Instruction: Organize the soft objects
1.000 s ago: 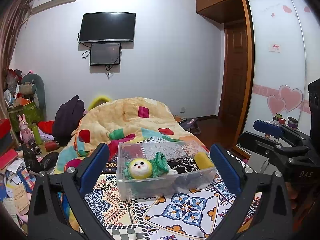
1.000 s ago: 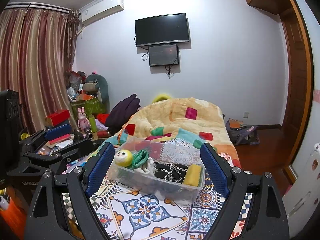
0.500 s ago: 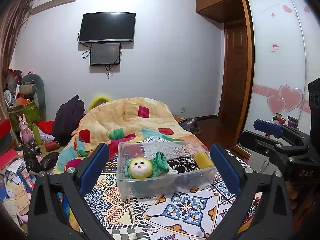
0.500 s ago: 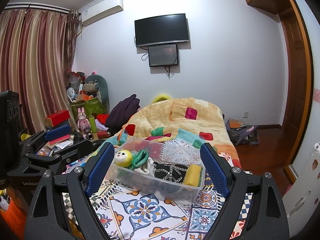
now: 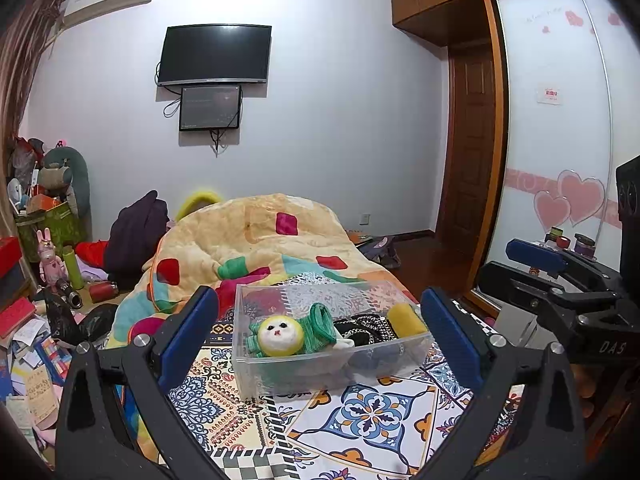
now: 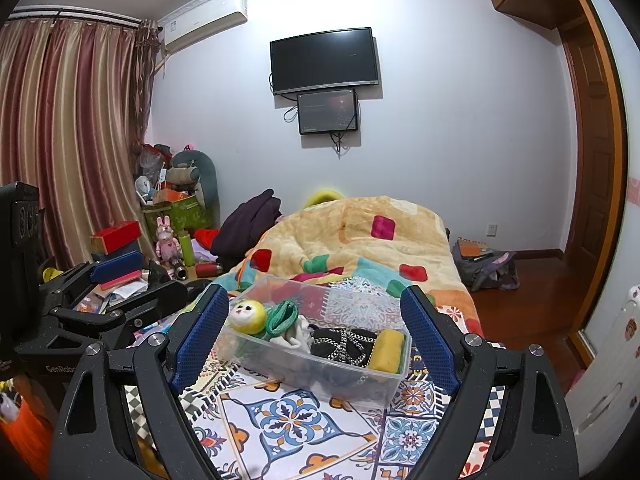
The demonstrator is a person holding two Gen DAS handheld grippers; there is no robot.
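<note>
A clear plastic bin (image 5: pixel 256 376) (image 6: pixel 396 372) stands on the patterned bed sheet. Inside lie a yellow-and-white plush face (image 5: pixel 279 336) (image 6: pixel 246 316), a green knit piece (image 5: pixel 320 326) (image 6: pixel 282 316), a black-and-white patterned cloth (image 5: pixel 366 330) (image 6: pixel 344 344) and a yellow sponge (image 5: pixel 404 319) (image 6: pixel 386 350). My left gripper (image 5: pixel 320 332) is open and empty, held just short of the bin. My right gripper (image 6: pixel 314 332) is open and empty, also in front of the bin. Each gripper shows at the edge of the other's view.
A yellow patchwork quilt (image 5: pixel 256 240) is heaped on the bed behind the bin. Cluttered boxes, toys and papers (image 5: pixel 36 312) fill the floor at left. A wardrobe with heart stickers (image 5: pixel 560 184) and a door stand at right. A bag (image 6: pixel 484 264) lies on the floor.
</note>
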